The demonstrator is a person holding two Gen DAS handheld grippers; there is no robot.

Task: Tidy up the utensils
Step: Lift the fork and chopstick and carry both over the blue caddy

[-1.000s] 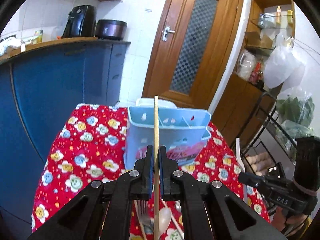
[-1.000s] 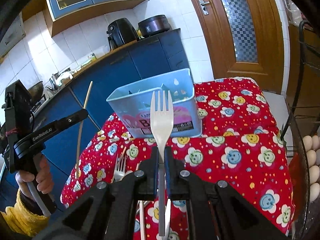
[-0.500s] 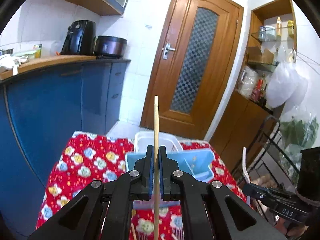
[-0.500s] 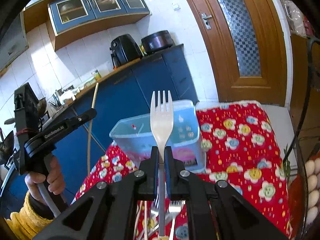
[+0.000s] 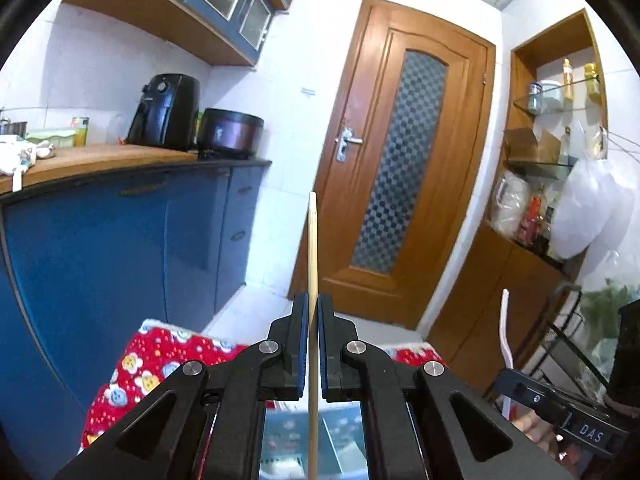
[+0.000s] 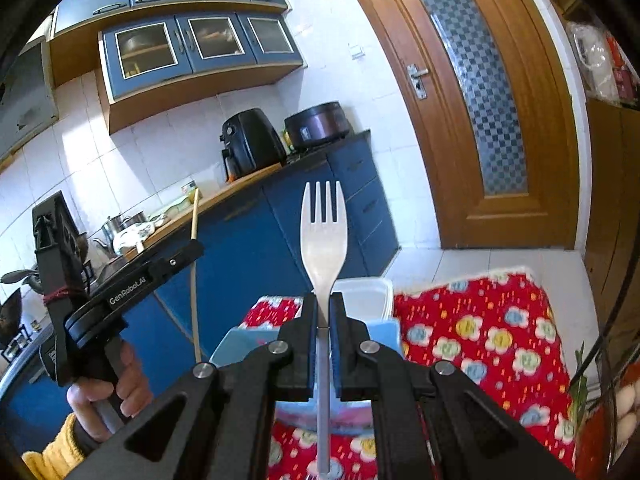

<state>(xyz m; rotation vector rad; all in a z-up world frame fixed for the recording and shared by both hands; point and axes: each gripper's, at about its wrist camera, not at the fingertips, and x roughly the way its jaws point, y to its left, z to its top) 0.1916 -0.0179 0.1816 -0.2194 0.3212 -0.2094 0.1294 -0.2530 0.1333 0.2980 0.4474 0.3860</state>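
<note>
A: So, what is the left hand-held gripper (image 5: 313,312) doing?

B: Its jaws are squeezed on a thin wooden stick (image 5: 312,248). The stick stands straight up between them and pokes out high above the tips.

A: And the right hand-held gripper (image 6: 324,312)?

B: That one is pinched tight on a white plastic fork (image 6: 323,236). The handle goes down between the jaws, and the prongs point up.

A: Where is the box for the forks and spoons?

B: The light blue box (image 6: 240,342) sits on the worktop, just under both grippers. You can only see bits of it behind the black jaws. A clear tub with a lid (image 6: 366,292) is right behind it.

A: What covers the worktop?

B: A red cloth with smiley flowers (image 6: 480,332).

A: Can you see the person?

B: Yes, a hand (image 6: 108,396) in a yellow sleeve (image 6: 56,452) holds the left gripper's handle, in the right camera's view.
</note>
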